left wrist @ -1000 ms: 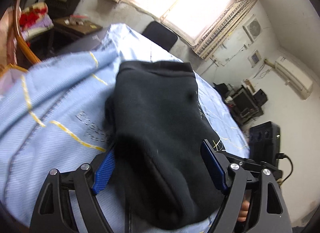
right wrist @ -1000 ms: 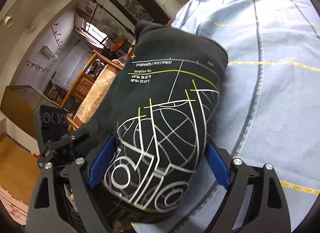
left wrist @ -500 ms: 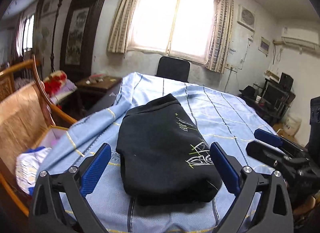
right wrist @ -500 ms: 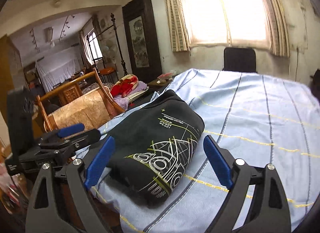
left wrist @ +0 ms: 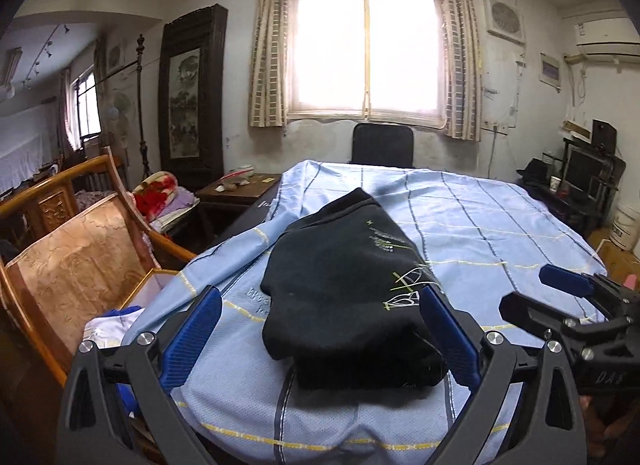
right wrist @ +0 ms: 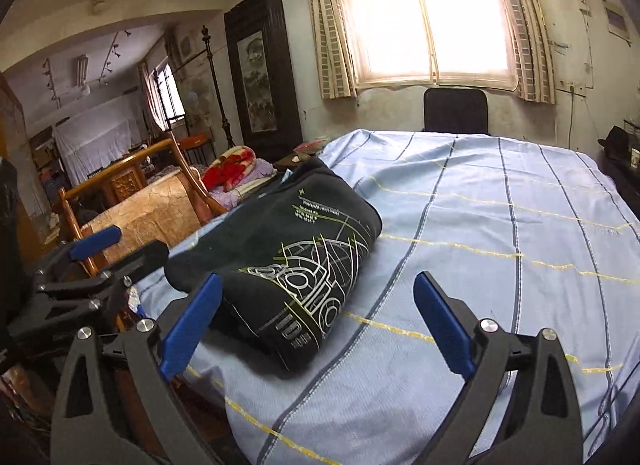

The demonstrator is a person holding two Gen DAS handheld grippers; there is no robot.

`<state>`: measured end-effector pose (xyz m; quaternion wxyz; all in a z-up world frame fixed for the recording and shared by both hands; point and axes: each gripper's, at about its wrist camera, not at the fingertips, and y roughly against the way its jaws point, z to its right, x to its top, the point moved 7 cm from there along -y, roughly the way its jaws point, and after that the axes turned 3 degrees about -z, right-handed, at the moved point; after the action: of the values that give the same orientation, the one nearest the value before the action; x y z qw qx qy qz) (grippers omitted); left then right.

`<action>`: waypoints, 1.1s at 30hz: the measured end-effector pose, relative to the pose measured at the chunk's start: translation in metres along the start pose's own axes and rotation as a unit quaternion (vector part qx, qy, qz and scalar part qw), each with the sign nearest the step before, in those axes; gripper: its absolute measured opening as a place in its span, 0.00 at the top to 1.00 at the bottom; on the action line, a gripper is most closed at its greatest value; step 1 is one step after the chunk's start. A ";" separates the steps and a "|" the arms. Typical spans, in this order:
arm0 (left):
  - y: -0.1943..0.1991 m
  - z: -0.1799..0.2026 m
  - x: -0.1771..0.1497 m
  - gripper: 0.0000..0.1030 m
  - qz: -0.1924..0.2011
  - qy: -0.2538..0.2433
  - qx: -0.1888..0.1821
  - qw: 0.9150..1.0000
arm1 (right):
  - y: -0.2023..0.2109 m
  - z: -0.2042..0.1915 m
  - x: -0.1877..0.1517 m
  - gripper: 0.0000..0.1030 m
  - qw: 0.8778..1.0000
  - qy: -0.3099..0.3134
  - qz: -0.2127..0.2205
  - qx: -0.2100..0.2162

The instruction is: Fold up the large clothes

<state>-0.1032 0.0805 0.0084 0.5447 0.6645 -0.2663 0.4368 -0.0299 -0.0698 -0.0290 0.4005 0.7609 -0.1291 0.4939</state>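
Note:
A folded black garment (left wrist: pixel 340 289) (right wrist: pixel 280 249) with a white and yellow-green line print lies near the front left edge of a table under a light blue striped cloth (left wrist: pixel 480 233) (right wrist: pixel 500 225). My left gripper (left wrist: pixel 319 293) is open, drawn back just short of the garment's near edge, and its blue pads (left wrist: pixel 192 329) touch nothing. My right gripper (right wrist: pixel 317 279) is also held back from the garment. Its jaws are opening, and only the garment's right corner shows between them, untouched. Each gripper's blue finger also shows in the other view: the right gripper's finger (left wrist: pixel 560 281) and the left gripper's finger (right wrist: pixel 96 239).
A wooden chair with a tan cushion (left wrist: pixel 80 257) (right wrist: pixel 152 209) stands close to the table's left edge, with white and blue cloth (left wrist: pixel 112 325) beside it. A black office chair (left wrist: pixel 382 145) sits at the far side. A dark side table (left wrist: pixel 240 189) is at the back left, and a cluttered desk (left wrist: pixel 580 177) is on the right.
Both grippers backed away from the garment, rose and rolled level. Their jaws spread wider, and the garment that sat between them now lies free on the cloth.

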 end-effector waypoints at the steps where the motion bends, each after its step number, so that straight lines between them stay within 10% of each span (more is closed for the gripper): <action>1: 0.000 -0.002 -0.001 0.04 -0.002 0.004 0.002 1.000 | -0.001 -0.001 -0.001 0.09 1.000 0.003 -0.002 -0.003; 33: -0.009 -0.005 -0.029 0.04 -0.067 0.006 0.090 0.994 | -0.013 -0.012 -0.028 0.05 0.999 0.025 -0.039 0.008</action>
<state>-0.1115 0.0843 -0.0211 0.5122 0.7243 -0.1778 0.4258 -0.0434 -0.0578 -0.0568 0.4168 0.7561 -0.0853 0.4973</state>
